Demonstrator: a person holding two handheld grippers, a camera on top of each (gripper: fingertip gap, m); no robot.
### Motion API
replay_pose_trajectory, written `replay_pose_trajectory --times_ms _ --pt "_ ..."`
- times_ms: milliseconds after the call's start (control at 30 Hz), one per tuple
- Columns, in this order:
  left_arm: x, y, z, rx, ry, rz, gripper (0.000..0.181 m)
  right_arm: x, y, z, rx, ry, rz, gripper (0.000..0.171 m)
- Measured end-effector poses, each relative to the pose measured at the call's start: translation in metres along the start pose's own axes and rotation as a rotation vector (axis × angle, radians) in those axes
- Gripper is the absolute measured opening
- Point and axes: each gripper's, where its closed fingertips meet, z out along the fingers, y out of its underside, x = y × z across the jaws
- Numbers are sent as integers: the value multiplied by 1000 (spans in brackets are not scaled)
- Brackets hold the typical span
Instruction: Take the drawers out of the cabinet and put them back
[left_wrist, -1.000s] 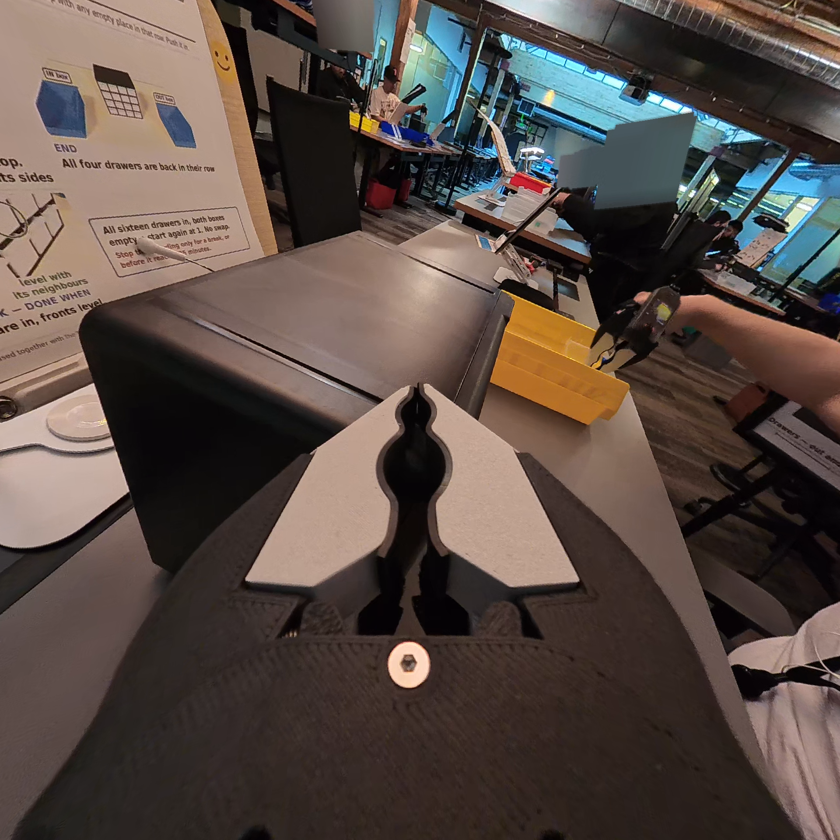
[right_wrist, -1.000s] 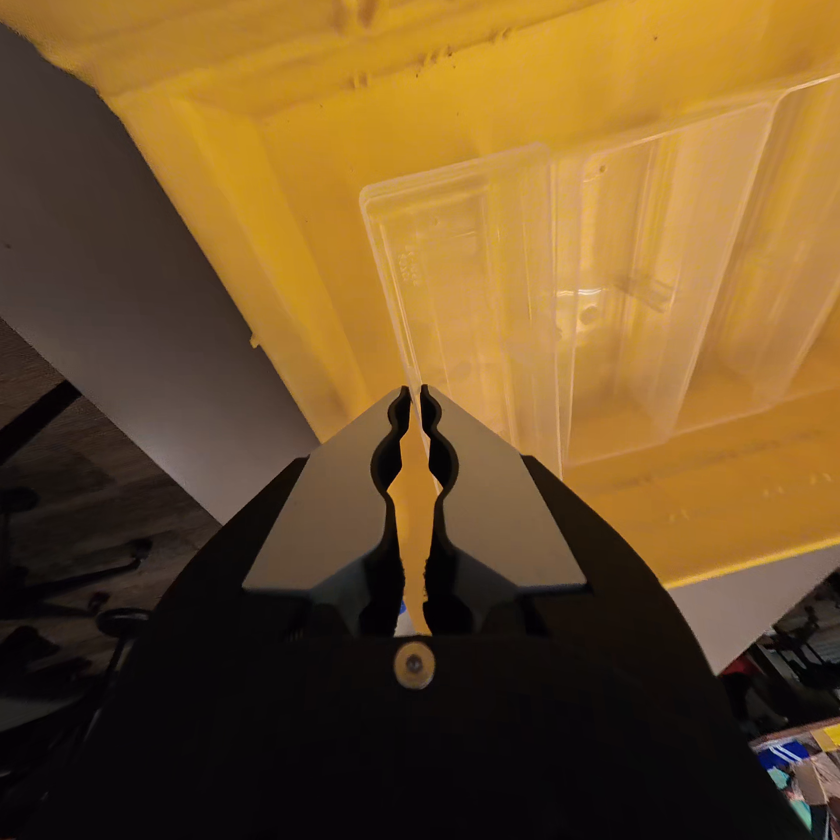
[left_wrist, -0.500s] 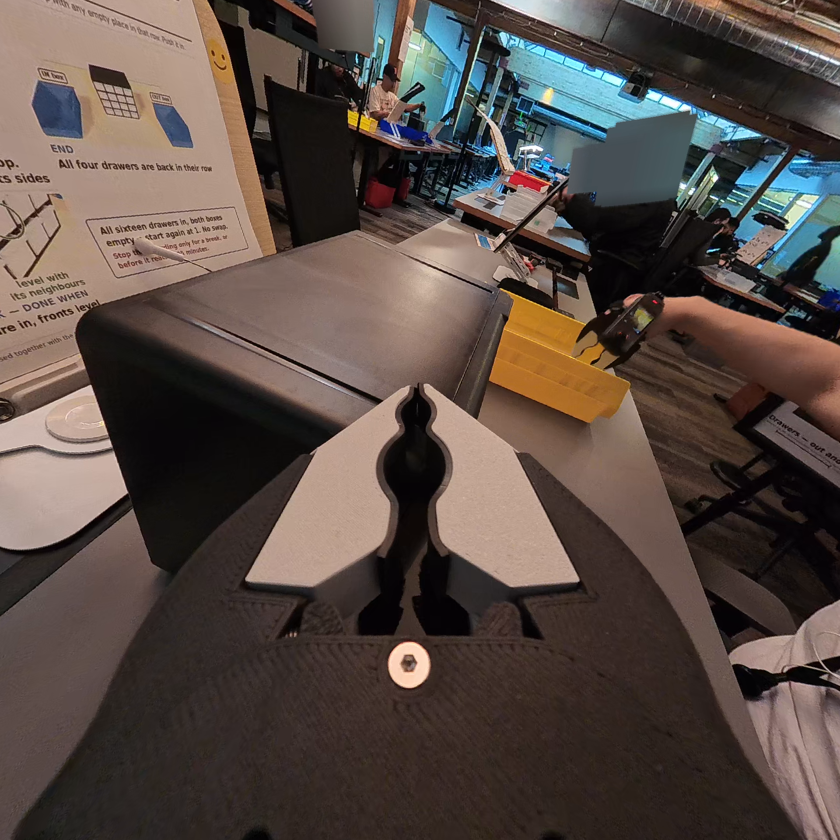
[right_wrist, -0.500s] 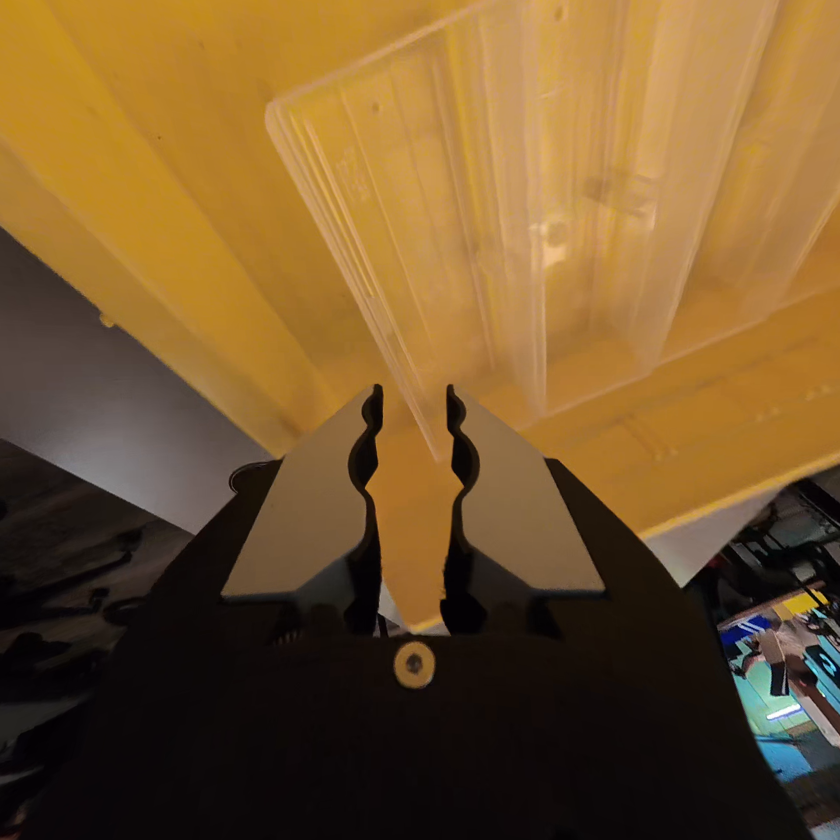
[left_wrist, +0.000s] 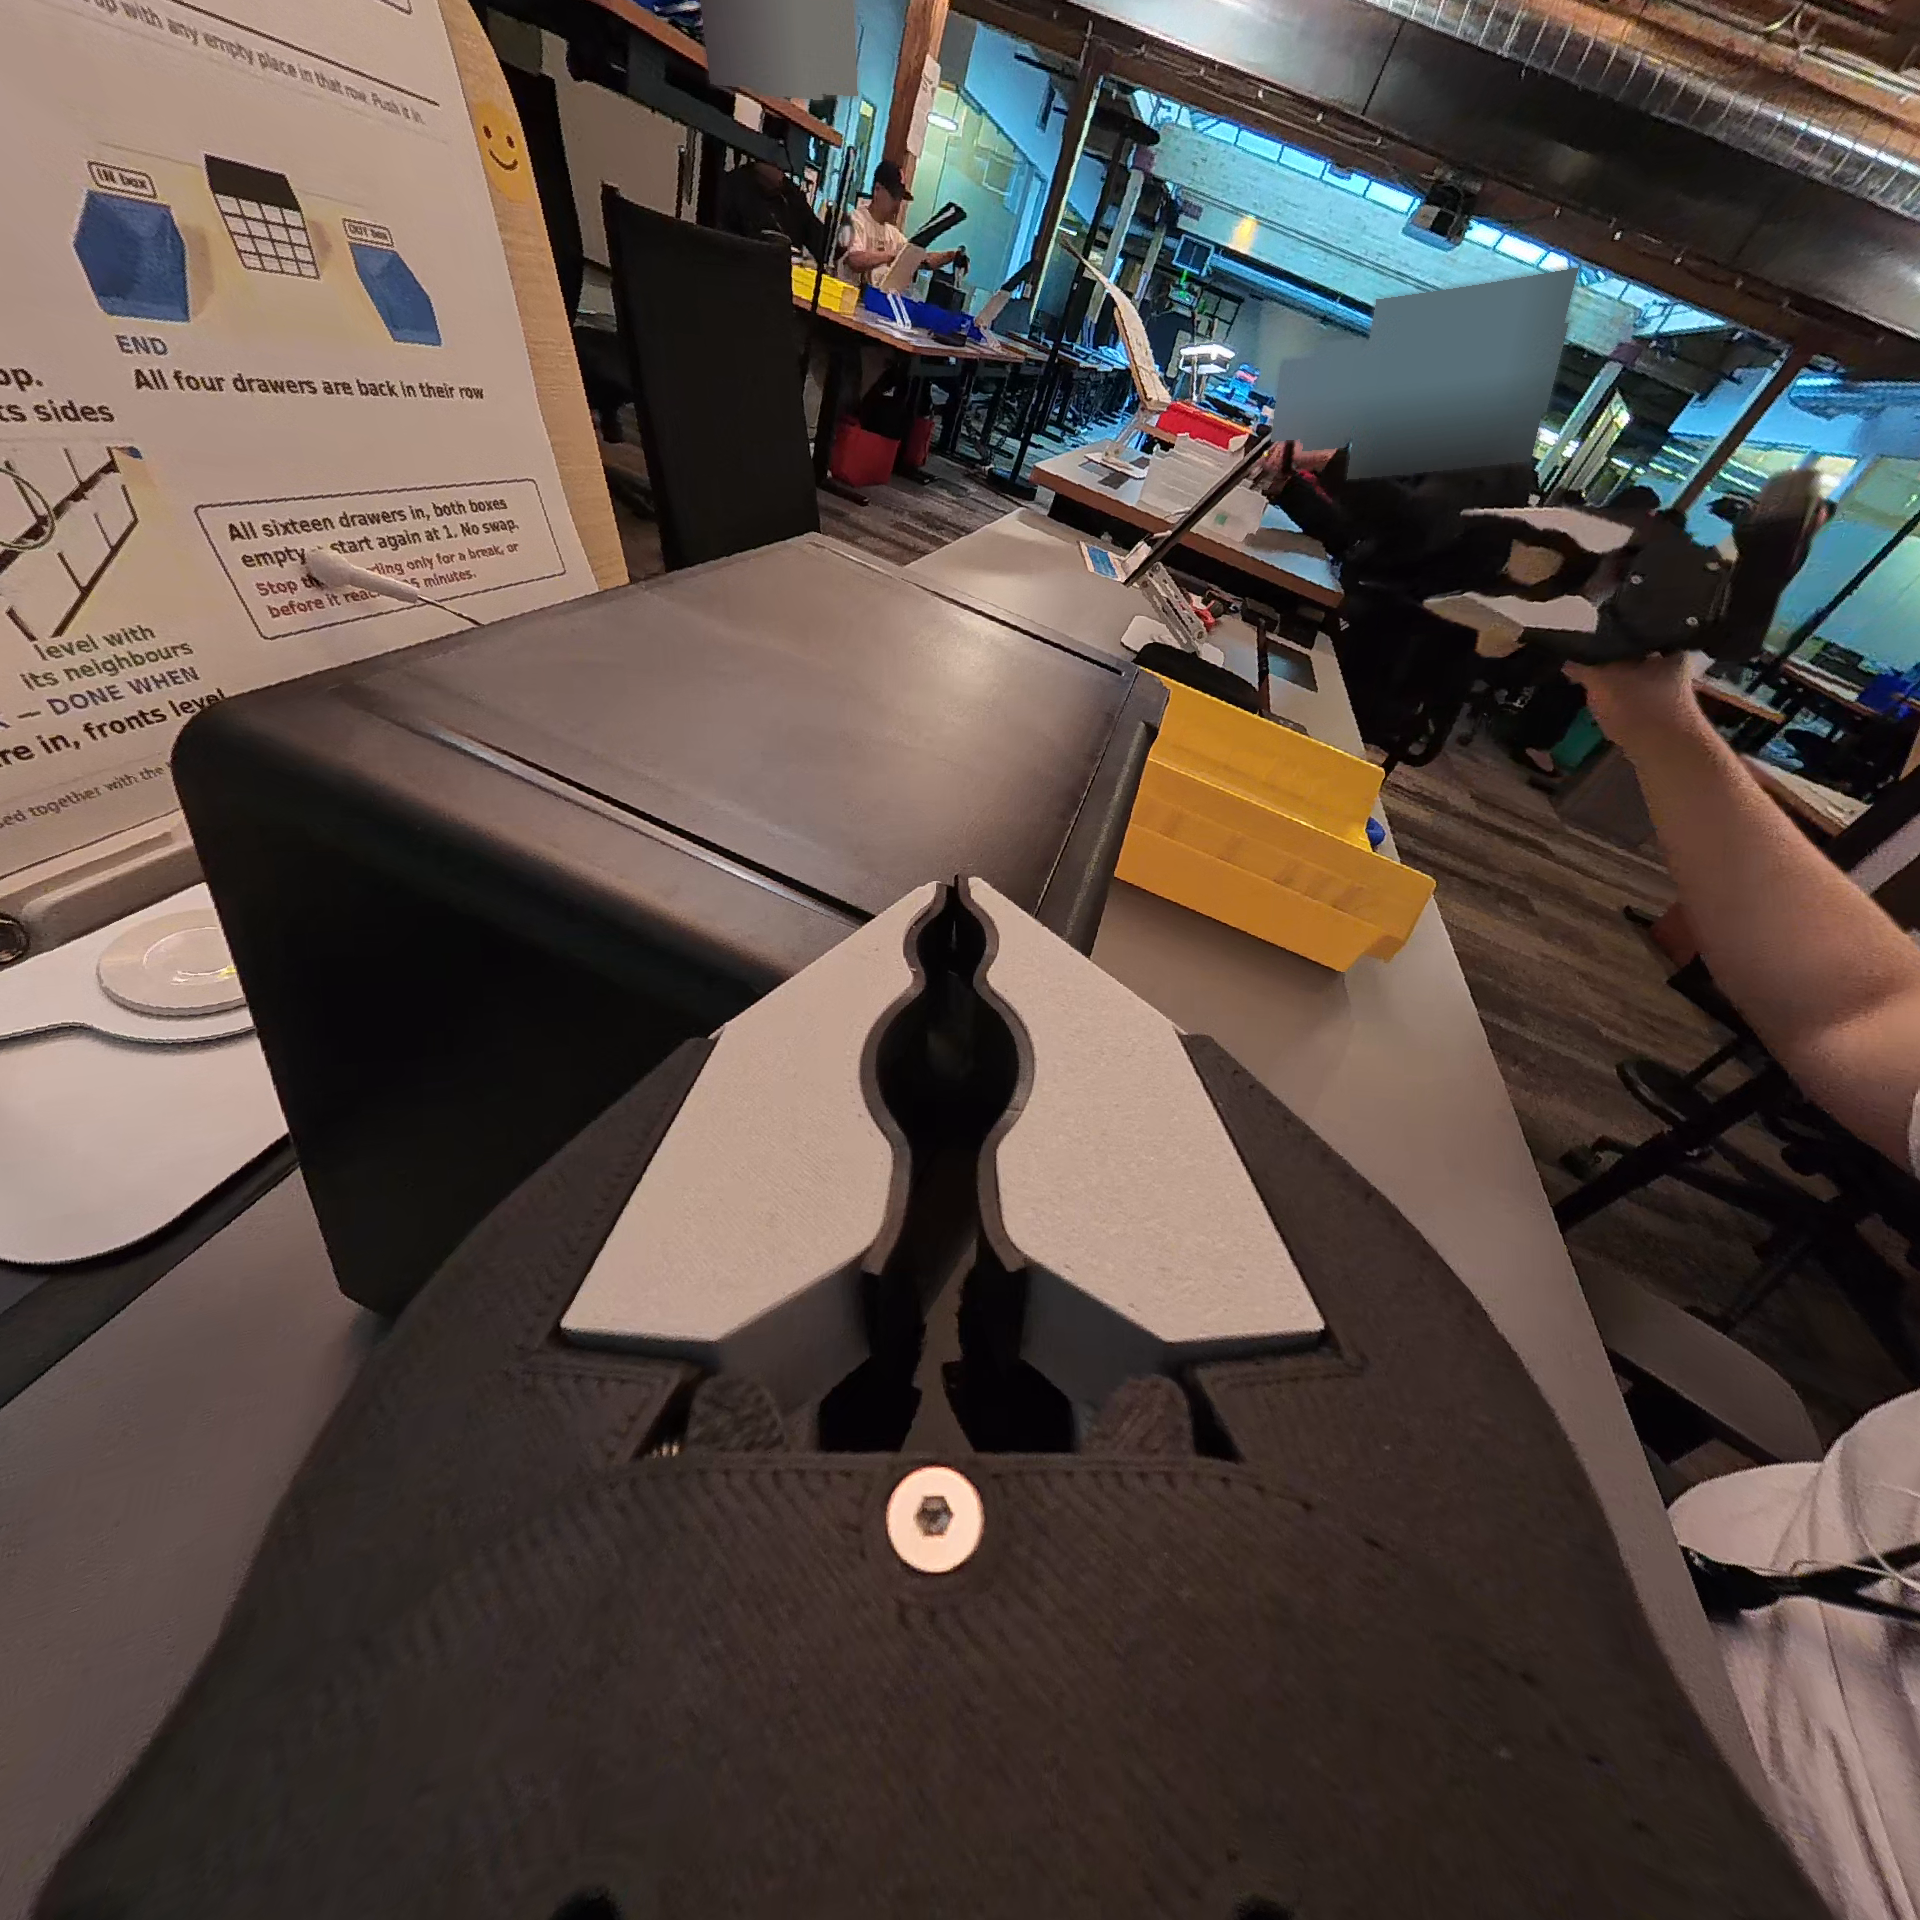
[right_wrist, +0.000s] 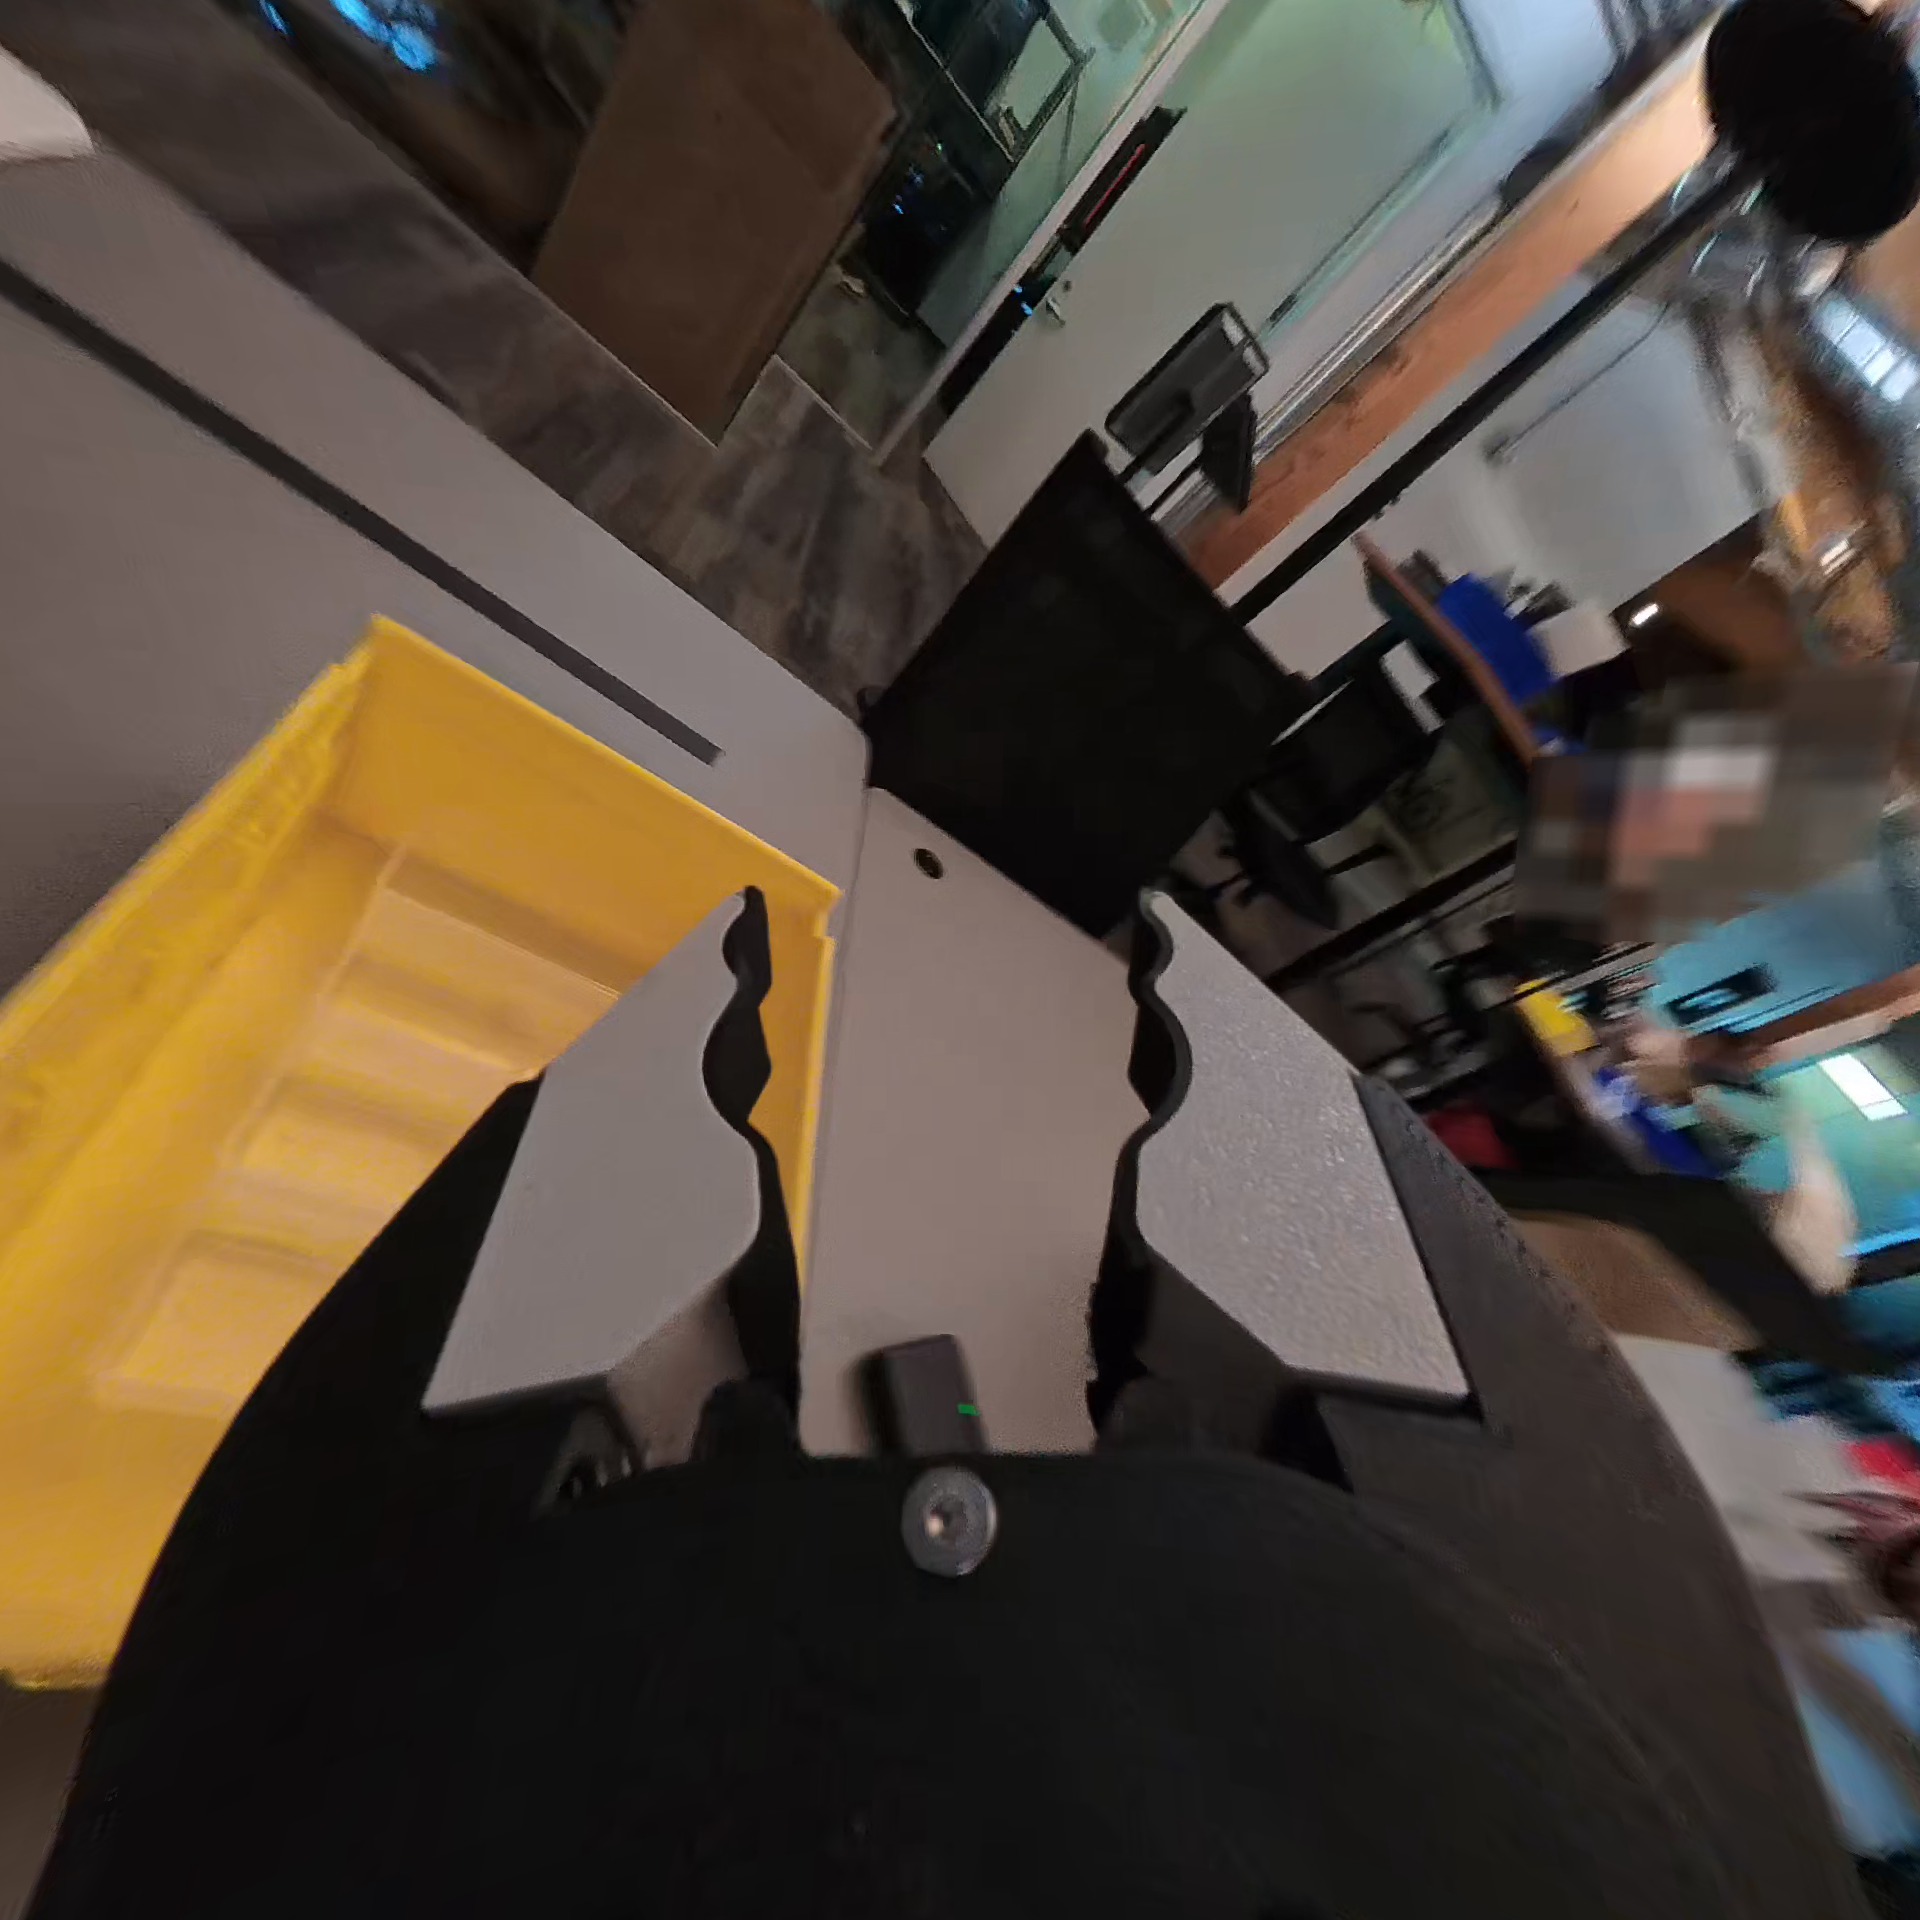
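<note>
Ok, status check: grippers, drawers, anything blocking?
Left gripper shut, empty, behind black cabinet. Right gripper open, empty, above yellow bin. Clear drawers blurred. No obstruction seen.

Bright daylit room; fisheye bending at edges; right wrist view motion-blurred.

a printed instruction poster (left_wrist: 260, 395) stands behind the black cabinet (left_wrist: 665, 790).

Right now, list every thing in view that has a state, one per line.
Left hand-held gripper: shut, empty, behind the cabinet.
Right hand-held gripper: open, empty, raised above the table beside the bin.
Black cabinet: upright on the table; drawer side hidden.
Yellow bin: upright on the table, holding clear drawers, blurred.
</note>
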Motion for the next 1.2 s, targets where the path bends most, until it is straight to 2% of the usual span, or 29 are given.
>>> replay_pose_trajectory --times_ms 67,133,200,267,367,433,533,600,667,700,733,767,900,933,1000,1033,1100,1133,1200 --pt "0 0 0 0 -1 -1 0 -5 -2 9 31 -37 126 68" --pt "0 0 0 0 -2 -1 0 -1 -6 15 71 -7 179 46" --pt "0 0 0 -3 -5 1 0 -2 1 22 55 -22 234 33" --pt "-1 0 0 -9 -19 4 0 -18 17 32 3 -153 312 35" --pt "-5 -9 -6 38 -82 -21 0 -15 69 50 -186 -149 390 28" --pt "1 -32 -19 150 -117 -82 0 -11 99 57 -276 -128 384 29" --pt "38 -63 -40 290 -161 -47 0 -14 135 63 -418 -166 431 34" --pt "69 -68 -48 298 -223 8 1 -23 150 65 -503 -249 489 41" --pt "94 -64 -55 273 -311 34 24 -32 160 65 -570 -339 535 42" --pt "98 -61 -64 271 -402 23 57 -40 161 64 -598 -397 553 42" --pt "98 -58 -79 275 -504 11 90 -46 163 64 -623 -439 566 43" --pt "99 -53 -99 282 -594 1 97 -50 168 63 -659 -460 566 44" --pt "103 -19 -211 255 -924 -65 100 -74 202 52 -845 -543 523 39" --pt "100 -7 -245 221 -1031 -71 98 -83 209 47 -888 -581 528 31" --pt "84 27 -314 73 -1253 -74 96 -96 203 42 -870 -667 589 3" --pt "75 44 -345 -2 -1324 -73 96 -96 203 39 -872 -668 572 2" --pt "57 64 -397 1 -1377 -24 95 -97 205 27 -885 -642 489 2" --pt "50 79 -411 14 -1336 -55 85 -100 204 20 -897 -631 474 2" --pt "41 119 -422 -1 -1202 -244 94 -108 199 5 -923 -603 508 2"
